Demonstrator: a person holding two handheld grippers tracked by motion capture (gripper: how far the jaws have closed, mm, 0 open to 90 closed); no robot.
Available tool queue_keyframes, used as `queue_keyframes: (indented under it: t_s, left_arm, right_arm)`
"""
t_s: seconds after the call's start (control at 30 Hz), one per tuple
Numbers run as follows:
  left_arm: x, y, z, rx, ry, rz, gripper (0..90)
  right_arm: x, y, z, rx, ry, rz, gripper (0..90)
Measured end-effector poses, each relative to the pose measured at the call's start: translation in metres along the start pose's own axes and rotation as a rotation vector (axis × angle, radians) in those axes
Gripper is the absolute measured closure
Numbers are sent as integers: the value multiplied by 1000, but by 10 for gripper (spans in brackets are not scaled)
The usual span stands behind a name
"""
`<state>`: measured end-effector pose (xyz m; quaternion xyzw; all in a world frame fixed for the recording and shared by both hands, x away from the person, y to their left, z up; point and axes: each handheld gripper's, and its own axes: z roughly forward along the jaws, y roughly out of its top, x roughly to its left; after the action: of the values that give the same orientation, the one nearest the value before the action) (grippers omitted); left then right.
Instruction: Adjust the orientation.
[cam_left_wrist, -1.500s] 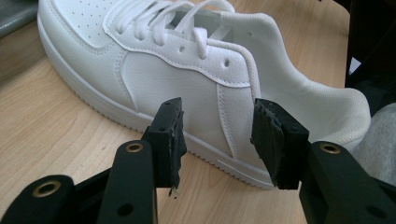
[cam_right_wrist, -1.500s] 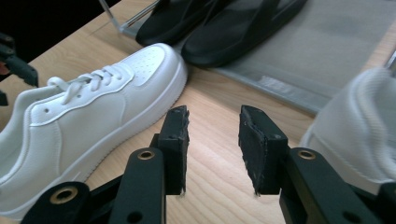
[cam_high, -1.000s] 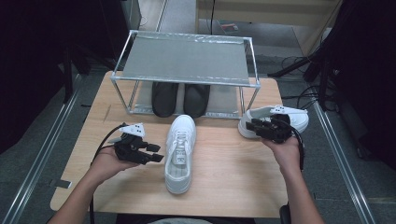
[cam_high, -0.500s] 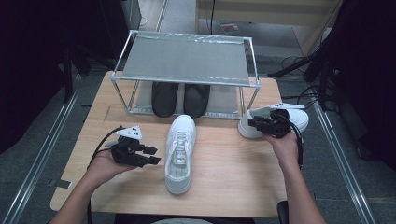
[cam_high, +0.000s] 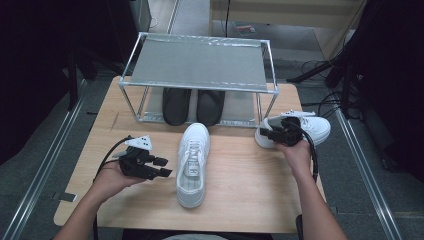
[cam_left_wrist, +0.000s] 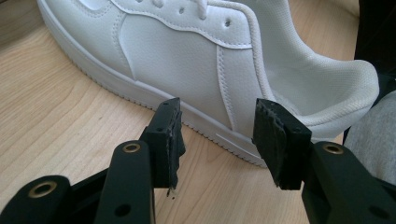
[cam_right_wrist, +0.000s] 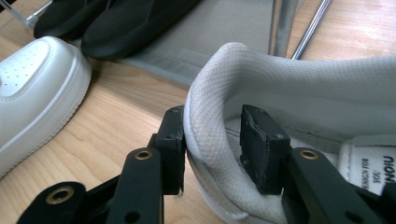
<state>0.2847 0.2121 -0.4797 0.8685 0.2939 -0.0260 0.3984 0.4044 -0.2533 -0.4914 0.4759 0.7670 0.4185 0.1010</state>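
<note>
One white sneaker (cam_high: 192, 162) lies mid-table, toe toward the rack. My left gripper (cam_high: 165, 167) rests to its left, held in a hand. In the left gripper view the gripper (cam_left_wrist: 219, 121) stands open and points at the sneaker's side (cam_left_wrist: 187, 56) near the heel, a little short of touching it. A second white sneaker (cam_high: 307, 127) lies at the right table edge. My right gripper (cam_high: 264, 134) is at its heel. In the right gripper view the gripper (cam_right_wrist: 212, 130) straddles the padded heel collar (cam_right_wrist: 210, 107). One jaw is outside against the heel, the other inside with a thin gap.
A metal-framed rack (cam_high: 200, 65) with a grey mesh top stands at the back of the table. Two black shoes (cam_high: 192, 105) sit on its lower shelf. The rack's right leg (cam_high: 262, 107) stands close to the right sneaker. Bare wood lies in front of both sneakers.
My right gripper has moved left and down onto the heel of the right sneaker. The left gripper and both sneakers have stayed put.
</note>
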Motion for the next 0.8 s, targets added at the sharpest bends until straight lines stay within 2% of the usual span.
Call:
queue_keyframes:
  t_s: [0.1,0.17,0.2,0.23,0.3,0.43,0.5,0.63,0.7,0.8]
  left_arm:
    - [0,0,1,5,0,4,520]
    - [0,0,1,6,3,2,519]
    - [1,0,0,6,5,1,519]
    - [2,-1,0,3,5,-1,518]
    - [3,-2,-1,0,6,-6,518]
    - [4,-2,-3,-5,8,-14,517]
    - [4,-2,-3,-5,8,-18,518]
    - [2,-1,-3,-14,3,-15,518]
    - [2,-1,-3,-11,5,-14,518]
    - [3,-1,-3,-13,7,-16,519]
  right_arm:
    - [3,-1,7,22,-8,-33,656]
    - [7,-2,14,45,-36,-76,667]
    - [8,-1,16,59,-43,-83,674]
    - [7,0,16,57,-39,-75,687]
    - [4,2,16,79,5,-40,720]
    - [5,4,15,98,19,-34,764]
    - [5,5,13,95,14,-46,769]
    - [14,9,8,96,-59,-138,768]
    - [14,10,5,94,-44,-117,769]
    - [14,11,-3,78,-30,-111,769]
